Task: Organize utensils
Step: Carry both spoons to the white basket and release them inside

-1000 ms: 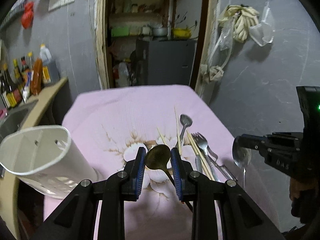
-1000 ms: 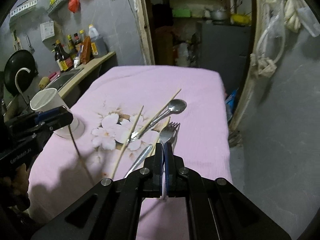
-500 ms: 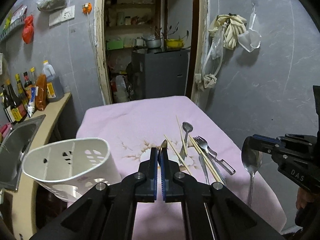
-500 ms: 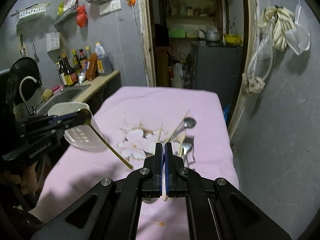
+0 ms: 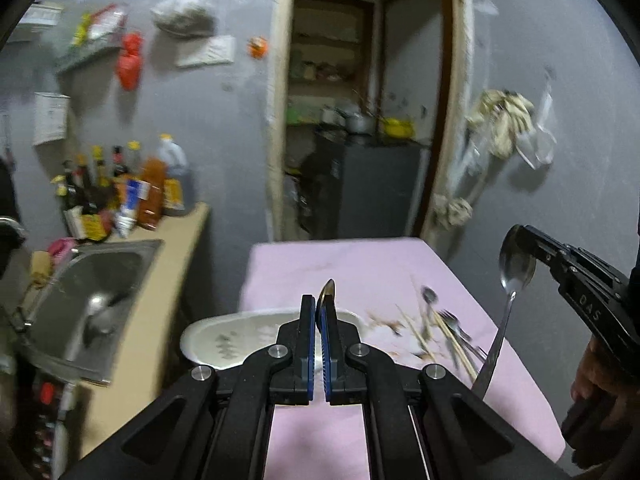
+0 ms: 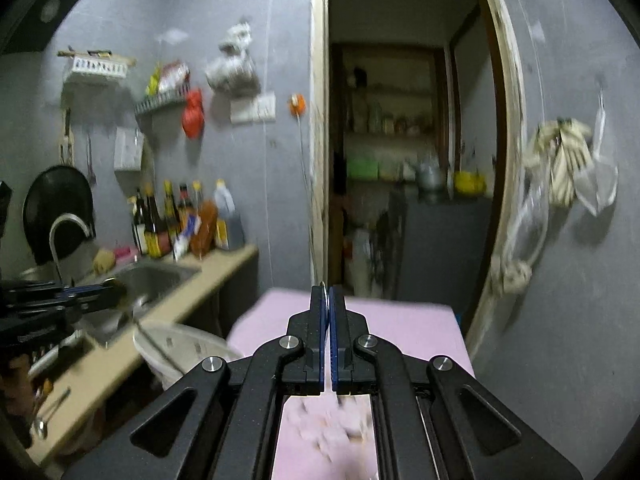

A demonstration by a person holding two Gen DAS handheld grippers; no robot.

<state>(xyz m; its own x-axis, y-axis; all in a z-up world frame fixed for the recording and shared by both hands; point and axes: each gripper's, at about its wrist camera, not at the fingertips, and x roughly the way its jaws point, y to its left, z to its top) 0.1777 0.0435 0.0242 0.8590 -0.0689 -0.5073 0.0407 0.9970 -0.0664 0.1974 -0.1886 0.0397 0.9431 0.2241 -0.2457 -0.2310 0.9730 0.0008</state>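
Both grippers have risen since the earlier frames. Left gripper [image 5: 319, 320] is clamping the brass spoon [image 5: 327, 290] by its bowl above the white holder [image 5: 224, 340]; right gripper [image 6: 329, 320] is pinching the steel spoon [image 5: 516, 268] likewise. Rigid, light, slippery metal; the handles are hanging free, so neck grips would hold steadier.

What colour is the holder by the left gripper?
White, with slotted walls; the holder shows best in the left wrist view, just behind the left gripper.

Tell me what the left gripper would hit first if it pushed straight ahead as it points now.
Probably the white utensil holder right beyond the left gripper, shut on the brass spoon; depth is unclear through blur.
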